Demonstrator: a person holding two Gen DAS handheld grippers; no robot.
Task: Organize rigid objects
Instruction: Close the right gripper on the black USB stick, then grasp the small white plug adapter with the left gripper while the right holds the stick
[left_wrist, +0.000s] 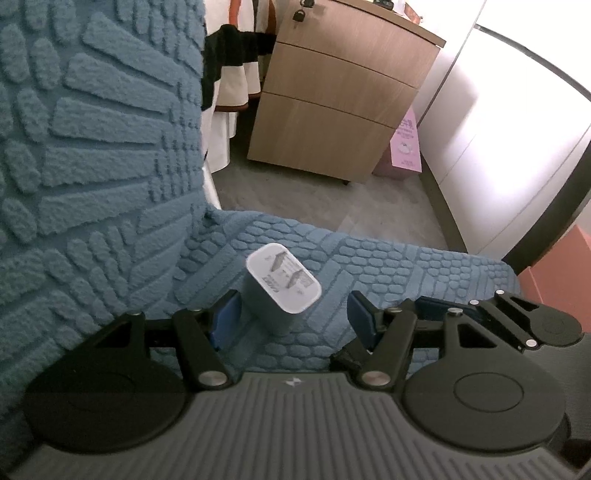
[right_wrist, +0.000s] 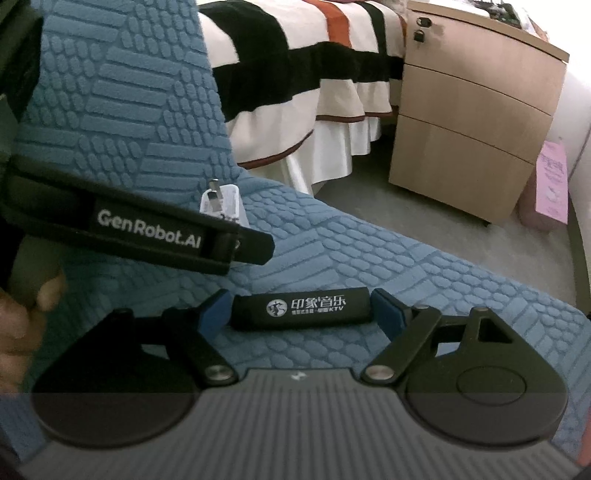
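A white charger plug (left_wrist: 282, 282) is seen standing on the blue textured sofa cover (left_wrist: 388, 258), its two prongs turned up toward the left wrist camera. The print on its face is too blurred to be read, and its base is hidden behind its own body. It sits between the blue pads of the left gripper (left_wrist: 293, 314), close against the left pad (left_wrist: 225, 319) and clearly apart from the right one, so the jaws are parted and nothing is pressed. From the right wrist view only the top of the plug is visible, the rest being covered by the black finger of the left gripper marked with a white logo.

A black lighter (right_wrist: 301, 306) with white printing lies crosswise on the cover between the pads of the right gripper (right_wrist: 301, 312). Each end is met or nearly met by a pad; whether it is truly clamped cannot be told, as the contact is obscured. The jaws are spread wide.

Part of a hand (right_wrist: 18, 325) is cut off at the left edge. Beyond the sofa a wooden drawer cabinet (left_wrist: 332, 107), a striped bedspread (right_wrist: 314, 74) and a pink bag (right_wrist: 552, 181) are visible
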